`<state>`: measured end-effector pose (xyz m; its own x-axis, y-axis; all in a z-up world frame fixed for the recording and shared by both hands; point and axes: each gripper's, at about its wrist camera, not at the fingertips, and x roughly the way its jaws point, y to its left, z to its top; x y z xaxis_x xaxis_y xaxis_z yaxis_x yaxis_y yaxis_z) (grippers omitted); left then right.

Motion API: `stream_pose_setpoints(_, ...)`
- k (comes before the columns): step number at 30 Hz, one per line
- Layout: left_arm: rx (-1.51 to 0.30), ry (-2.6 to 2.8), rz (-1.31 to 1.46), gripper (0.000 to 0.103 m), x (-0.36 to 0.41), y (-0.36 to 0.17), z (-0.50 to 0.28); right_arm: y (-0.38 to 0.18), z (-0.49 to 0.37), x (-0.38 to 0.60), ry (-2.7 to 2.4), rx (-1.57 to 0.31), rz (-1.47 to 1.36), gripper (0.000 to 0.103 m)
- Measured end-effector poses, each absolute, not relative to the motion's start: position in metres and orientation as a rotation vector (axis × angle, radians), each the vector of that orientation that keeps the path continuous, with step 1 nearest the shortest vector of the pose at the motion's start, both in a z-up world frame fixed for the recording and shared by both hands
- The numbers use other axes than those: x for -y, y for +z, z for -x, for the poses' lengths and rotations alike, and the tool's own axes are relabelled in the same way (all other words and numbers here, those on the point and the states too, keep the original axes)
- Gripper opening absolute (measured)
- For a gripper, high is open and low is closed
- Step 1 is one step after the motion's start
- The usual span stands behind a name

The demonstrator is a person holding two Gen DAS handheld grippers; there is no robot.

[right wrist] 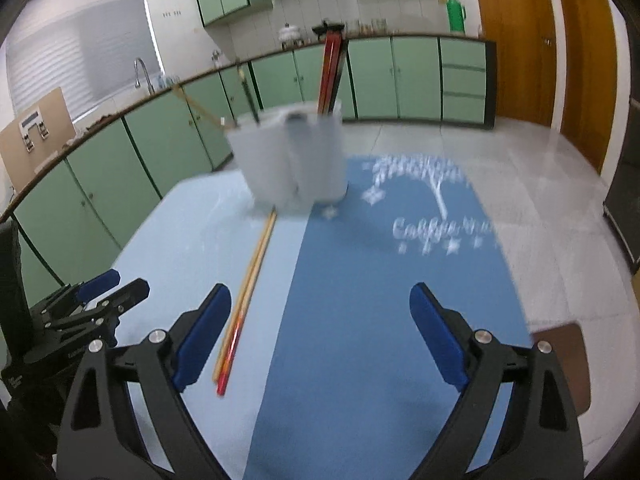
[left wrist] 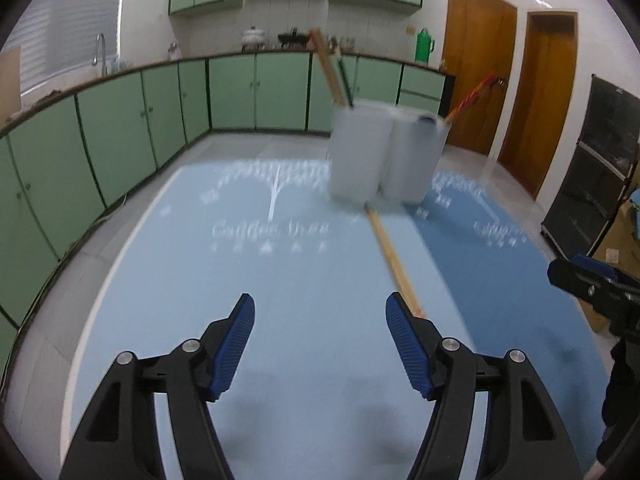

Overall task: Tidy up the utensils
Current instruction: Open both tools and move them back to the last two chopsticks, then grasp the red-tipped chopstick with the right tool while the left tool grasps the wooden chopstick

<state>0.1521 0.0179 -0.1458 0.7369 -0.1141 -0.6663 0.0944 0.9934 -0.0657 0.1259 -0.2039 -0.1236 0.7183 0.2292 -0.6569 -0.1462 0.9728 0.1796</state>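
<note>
Green kitchen cabinets (left wrist: 120, 128) are lining the wall behind a table (right wrist: 380, 320) under two blue mats. Both jaws are standing apart, empty: the left hand-held gripper (left wrist: 320, 340) and right hand-held gripper (right wrist: 320, 336) are gripping nothing. Loose chopsticks (right wrist: 244, 300) are lying between them, leading toward two white holders (right wrist: 292, 160) containing more sticks.

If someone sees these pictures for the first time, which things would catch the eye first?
First, the white utensil holder at the far middle of the table, with red chopsticks standing in it. Next, loose chopsticks lying on the light blue mat, running from the holder toward the cameras. The open left tool and open right tool, both empty, frame the foreground.
</note>
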Motion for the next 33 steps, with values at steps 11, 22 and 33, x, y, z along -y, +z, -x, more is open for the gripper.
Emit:
stream_pose_setpoints(11, -0.807, -0.089, -0.01, 0.067, -0.023, -0.178, -0.142, -0.166, -0.105, 0.163, 0.251, -0.841, -0.058, 0.083)
stream_pose_setpoints(22, -0.828, -0.071, -0.004, 0.067, -0.032, -0.183, -0.142, -0.182, -0.099, 0.13, 0.306, -0.897, 0.027, 0.052)
stream_pose_setpoints(33, -0.836, -0.072, -0.008, 0.068, -0.032, -0.185, -0.144, -0.185, -0.1, 0.118, 0.335, -0.897, 0.064, 0.006)
